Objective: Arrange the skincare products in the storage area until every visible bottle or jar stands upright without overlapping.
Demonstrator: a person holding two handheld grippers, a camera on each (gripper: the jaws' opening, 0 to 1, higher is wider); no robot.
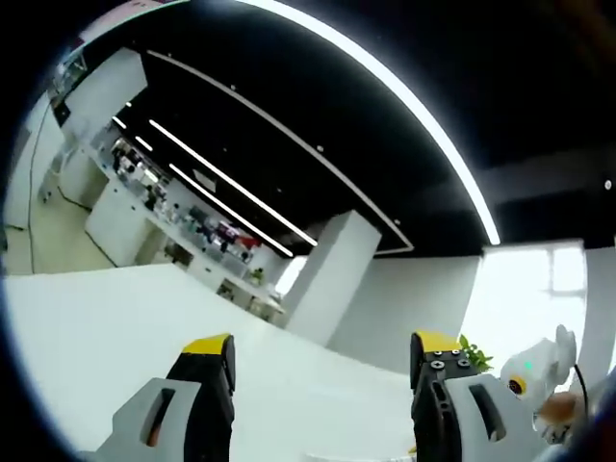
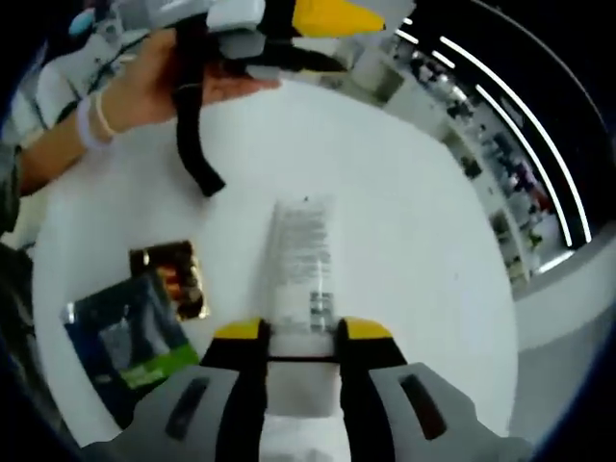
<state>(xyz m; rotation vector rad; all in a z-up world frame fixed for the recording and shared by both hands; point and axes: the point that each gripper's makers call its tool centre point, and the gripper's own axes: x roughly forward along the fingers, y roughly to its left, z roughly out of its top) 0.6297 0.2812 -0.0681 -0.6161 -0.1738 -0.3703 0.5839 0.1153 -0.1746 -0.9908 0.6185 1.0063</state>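
White worktop spreads beneath both tongs, an office with ceiling light strips behind. Right tongs are clenched on a white tube lying flat, pointing away from them. Just left of them lie a dark packet and a gold box. Left tongs are released, holding nothing, raised off the worktop.
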